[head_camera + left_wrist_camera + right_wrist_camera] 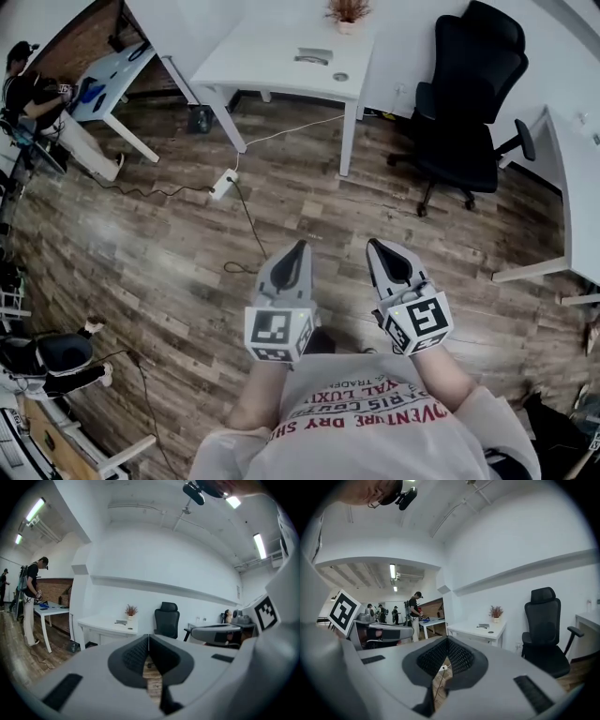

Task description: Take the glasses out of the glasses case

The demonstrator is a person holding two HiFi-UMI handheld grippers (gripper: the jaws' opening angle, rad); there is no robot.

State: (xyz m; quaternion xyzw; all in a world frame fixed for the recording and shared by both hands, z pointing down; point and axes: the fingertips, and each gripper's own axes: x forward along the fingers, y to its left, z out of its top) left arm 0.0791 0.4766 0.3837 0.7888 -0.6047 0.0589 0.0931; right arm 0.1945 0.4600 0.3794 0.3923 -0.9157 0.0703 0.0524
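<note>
Floor lies under left gripper and right gripper, both clenched, empty. Ahead, past a cable, a desk bears a grey item, possibly the case; chair beside.

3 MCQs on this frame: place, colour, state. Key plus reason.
1. The potted plant stands: A on a shelf; B on the white desk; C on a stool.
2. The office chair is: A black; B red; C white.
3. The left gripper and right gripper are: A wide open; B clamped on a case; C shut, empty.
Key: 1 B: it sits at the desk's far edge. 2 A: seat and back are black. 3 C: jaws meet, nothing between them.
</note>
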